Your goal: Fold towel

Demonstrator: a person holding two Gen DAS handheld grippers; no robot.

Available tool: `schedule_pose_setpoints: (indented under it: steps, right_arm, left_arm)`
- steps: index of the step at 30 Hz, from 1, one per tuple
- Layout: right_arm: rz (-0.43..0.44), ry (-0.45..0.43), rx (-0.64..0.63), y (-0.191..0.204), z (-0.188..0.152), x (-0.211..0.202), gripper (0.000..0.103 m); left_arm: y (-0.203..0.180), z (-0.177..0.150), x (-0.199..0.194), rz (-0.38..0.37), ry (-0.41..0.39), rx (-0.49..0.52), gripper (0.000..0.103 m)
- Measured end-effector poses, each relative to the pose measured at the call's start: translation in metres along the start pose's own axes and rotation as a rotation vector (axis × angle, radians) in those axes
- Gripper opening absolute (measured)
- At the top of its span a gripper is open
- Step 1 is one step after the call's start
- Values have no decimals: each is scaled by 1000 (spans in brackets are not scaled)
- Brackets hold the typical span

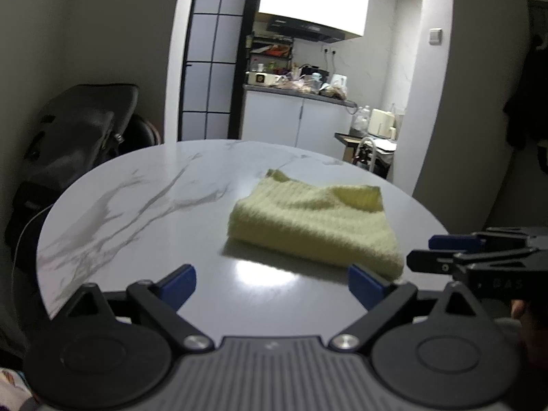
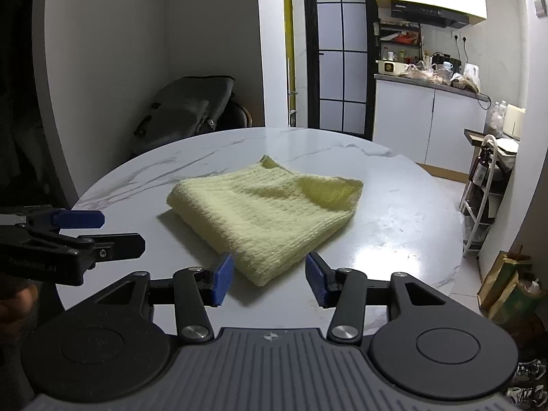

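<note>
Behind the round marble table (image 2: 404, 219) a small kitchen is showing: one black-framed glass door (image 2: 339, 51), one range hood (image 2: 428, 12), and one cluttered counter (image 2: 431, 82) over two white cabinet doors. One dark bag (image 2: 185, 109) is slumping against the wall at the table's far left edge.

You are working with one yellow towel (image 2: 267, 212), and it is lying on the table already folded into a thick pad, its folded edge facing you and its loose corners pointing toward the kitchen. One far corner is curling up slightly.

You are holding two grippers, each with two blue-padded fingers. Your right gripper (image 2: 270, 279) is hovering low at the towel's nearest corner with its fingers spread apart; that corner is sitting between the two pads, and you are not pinching it. Your left gripper (image 1: 272, 286) is also standing wide apart, over bare tabletop just left of the towel, with its right pad (image 1: 364, 282) close to the towel's near edge. In the left view, your right gripper is showing from the side, just beside the towel.
</note>
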State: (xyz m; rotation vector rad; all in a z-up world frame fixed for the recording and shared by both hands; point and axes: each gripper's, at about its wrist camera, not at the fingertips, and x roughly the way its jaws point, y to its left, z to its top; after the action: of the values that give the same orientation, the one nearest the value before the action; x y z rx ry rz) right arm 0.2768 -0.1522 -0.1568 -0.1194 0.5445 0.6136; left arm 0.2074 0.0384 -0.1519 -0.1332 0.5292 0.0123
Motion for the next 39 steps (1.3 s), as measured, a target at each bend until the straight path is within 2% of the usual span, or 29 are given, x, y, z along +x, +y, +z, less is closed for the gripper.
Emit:
schedule_pose_setpoints:
  steps: [3,8,13,15,19,27,39]
  right_arm:
    - [2,-8,-12,5,-1,-1,70]
    - [0,2,-26,8,-3,-2,77]
    - [-23,-5,-12,8,-4,-3,92]
    - [-15,3,-6,7,-5,-4,95]
    - [4,16,-14,7,-5,-2,95]
    - [14,28,-18,10,-4,2,95]
    - [18,41,-12,10,-4,3,95]
  left_arm:
    - [0,-4,-3,-2,5,-2,100]
    - [-8,-9,-9,-12,7,61,101]
    - [-15,-12,-17,-12,-19,100,102]
    - [-17,-11,-19,-19,-21,109,103]
    - [-19,-10,-23,-43,-16,90,103]
    - [-13,-12,-24,-2,-6,88,103]
    - [-8,-15,-21,0,13,87,103]
